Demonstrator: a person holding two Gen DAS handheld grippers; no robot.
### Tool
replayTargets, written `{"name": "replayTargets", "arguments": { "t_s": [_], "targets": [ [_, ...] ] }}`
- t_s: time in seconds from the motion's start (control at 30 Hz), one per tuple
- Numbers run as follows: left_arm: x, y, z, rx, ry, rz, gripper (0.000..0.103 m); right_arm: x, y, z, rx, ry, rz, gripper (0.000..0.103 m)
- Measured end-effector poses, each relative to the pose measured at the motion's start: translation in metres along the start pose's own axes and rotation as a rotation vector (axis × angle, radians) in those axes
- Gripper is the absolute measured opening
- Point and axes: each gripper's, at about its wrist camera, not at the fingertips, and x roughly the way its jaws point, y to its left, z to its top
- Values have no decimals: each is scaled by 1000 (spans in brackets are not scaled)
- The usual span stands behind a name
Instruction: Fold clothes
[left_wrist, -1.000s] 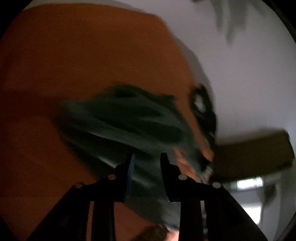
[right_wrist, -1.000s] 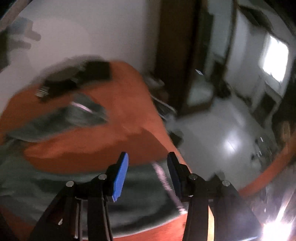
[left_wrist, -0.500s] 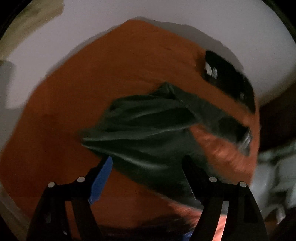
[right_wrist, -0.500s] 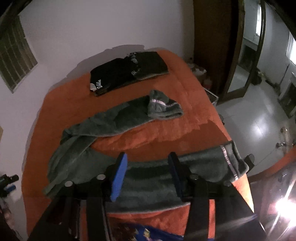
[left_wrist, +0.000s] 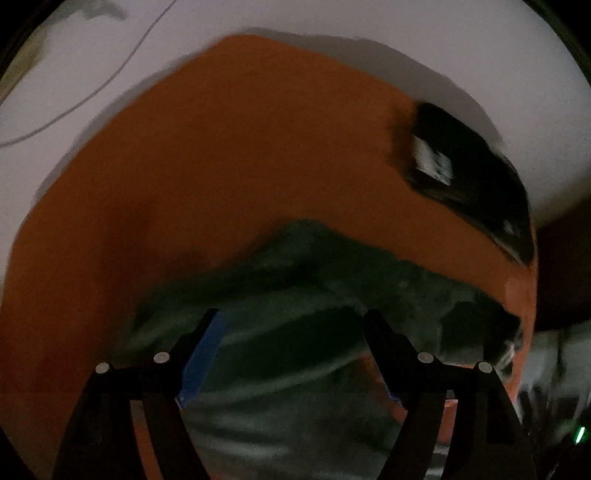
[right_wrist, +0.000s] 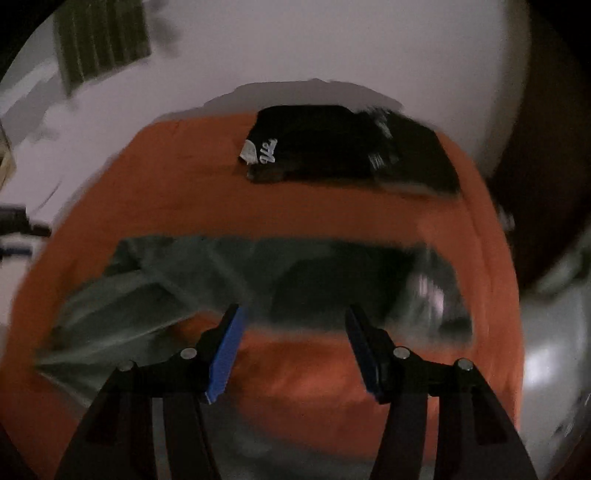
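between folds right now: left tool (left_wrist: 291, 321) spread wide and empty, right tool (right_wrist: 293, 317) opening with nothing in it. grey-green garment (right_wrist: 155, 284) sprawls mid-frame on the orange bed (right_wrist: 332, 218), so next i'd grab an edge.

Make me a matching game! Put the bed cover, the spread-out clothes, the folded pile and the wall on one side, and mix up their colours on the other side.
Things:
1. bed cover
2. spread-out clothes
3. folded pile
4. wall

Colours:
A. black
B. white
C. orange
D. grey-green

Right pairs: 1-C, 2-D, 3-A, 4-B
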Motion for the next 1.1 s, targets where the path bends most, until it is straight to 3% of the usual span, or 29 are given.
{"name": "replayTargets", "arguments": {
  "t_s": [0.13, 0.23, 0.33, 0.5, 0.57, 0.7, 0.77, 0.9, 1.0, 1.1],
  "targets": [
    [30, -28, 24, 296, -30, -25, 76, 50, -42, 40, 36, 34, 54, 56],
    [43, -18, 28, 402, 5, 46, 76, 68, -67, 47, 40, 42, 50, 56],
    [57, 16, 40, 320, 120, 73, 76, 78, -93, 48, 83, 93, 54, 56],
    [68, 52, 54, 221, 169, 24, 77, 93, -140, 49, 201, 169, 44, 56],
    [70, 59, 53, 201, 134, 24, 77, 97, -151, 47, 225, 180, 31, 56],
    [70, 79, 49, 117, -11, 26, 77, 94, -168, 30, 295, 122, -52, 58],
    [80, 85, 50, 66, -15, 7, 77, 89, -173, 14, 329, 100, -82, 58],
    [95, 73, 55, 43, -65, -30, 77, 82, -168, -22, 271, 97, -138, 58],
    [97, 60, 37, 29, -130, -53, 77, 80, -152, -49, 232, 88, -120, 60],
    [101, 61, 8, -5, -147, -239, 78, 93, -132, -67, 226, 156, -72, 64]
  ]
}}
